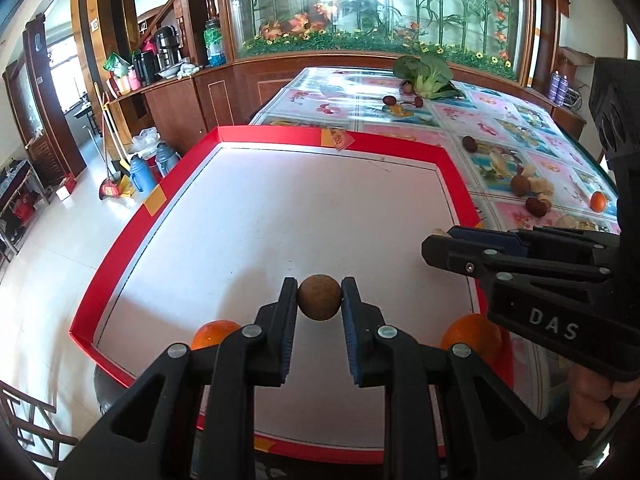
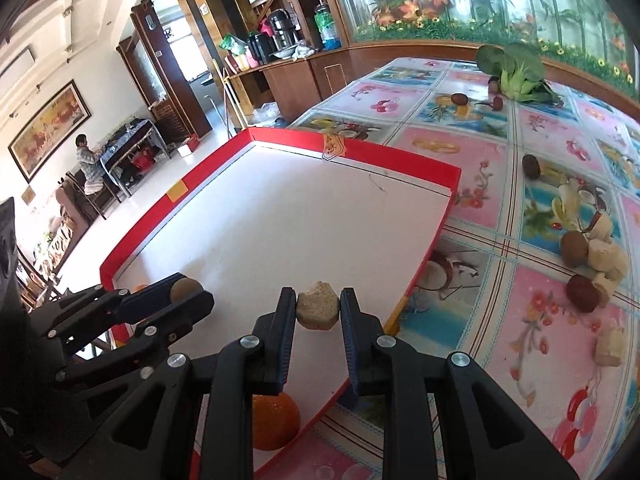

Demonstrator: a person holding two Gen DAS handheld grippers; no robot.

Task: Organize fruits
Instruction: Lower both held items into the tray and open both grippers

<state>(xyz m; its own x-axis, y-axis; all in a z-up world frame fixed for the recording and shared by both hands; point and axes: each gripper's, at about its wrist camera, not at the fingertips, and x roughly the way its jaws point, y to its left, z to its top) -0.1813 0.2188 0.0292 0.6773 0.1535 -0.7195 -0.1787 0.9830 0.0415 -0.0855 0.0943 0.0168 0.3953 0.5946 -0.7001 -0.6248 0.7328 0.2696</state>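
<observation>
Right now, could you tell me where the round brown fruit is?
The round brown fruit is clamped in the left gripper, above the near end of the red-rimmed tray, between two oranges.

You have a table [image 2: 472, 184] with a shiny cloth full of fruit and flower pictures. On it sits a big red tray [image 1: 452, 168] with a white floor, and two oranges [image 1: 472, 338] lie in the near end of that tray. Out on the cloth past the tray you can see a green leafy vegetable [image 2: 516, 72] at the far end, some small brown fruits [image 2: 574, 249], pale lumpy chunks [image 2: 608, 260], and one more small orange [image 1: 598, 201].
</observation>
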